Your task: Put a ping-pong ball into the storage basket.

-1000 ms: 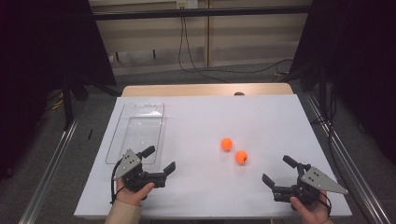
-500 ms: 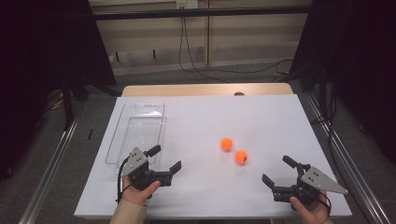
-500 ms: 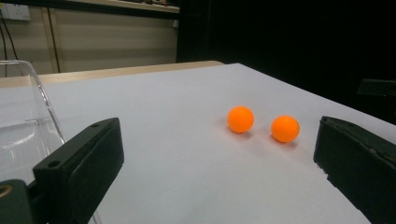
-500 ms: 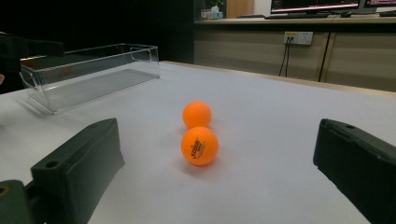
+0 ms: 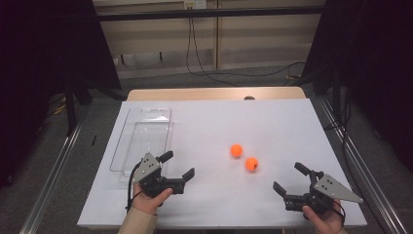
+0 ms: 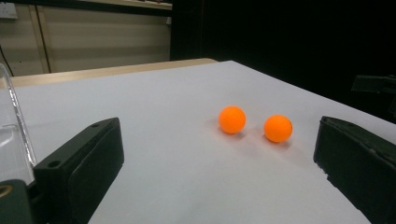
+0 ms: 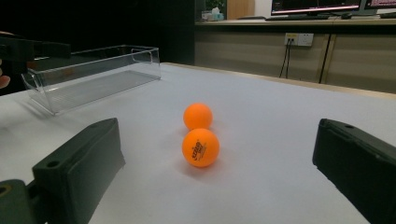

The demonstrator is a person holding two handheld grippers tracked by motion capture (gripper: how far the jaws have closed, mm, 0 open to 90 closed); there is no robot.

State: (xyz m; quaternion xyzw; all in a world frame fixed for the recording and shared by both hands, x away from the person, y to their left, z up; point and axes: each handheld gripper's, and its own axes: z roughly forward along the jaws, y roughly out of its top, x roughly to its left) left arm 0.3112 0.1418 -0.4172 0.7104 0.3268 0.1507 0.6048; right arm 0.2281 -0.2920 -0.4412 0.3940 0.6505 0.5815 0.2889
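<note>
High view: two orange balls (image 5: 244,157) are seen on the white surface (image 5: 272,122), between the released left hand-held gripper (image 5: 177,165) and the released right hand-held gripper (image 5: 290,179).

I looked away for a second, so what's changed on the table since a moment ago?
The left gripper moved forward and right, toward the two balls, jaws open and holding nothing. Nothing was grasped or released. The right gripper, both balls and the clear tray stayed where they were.
</note>
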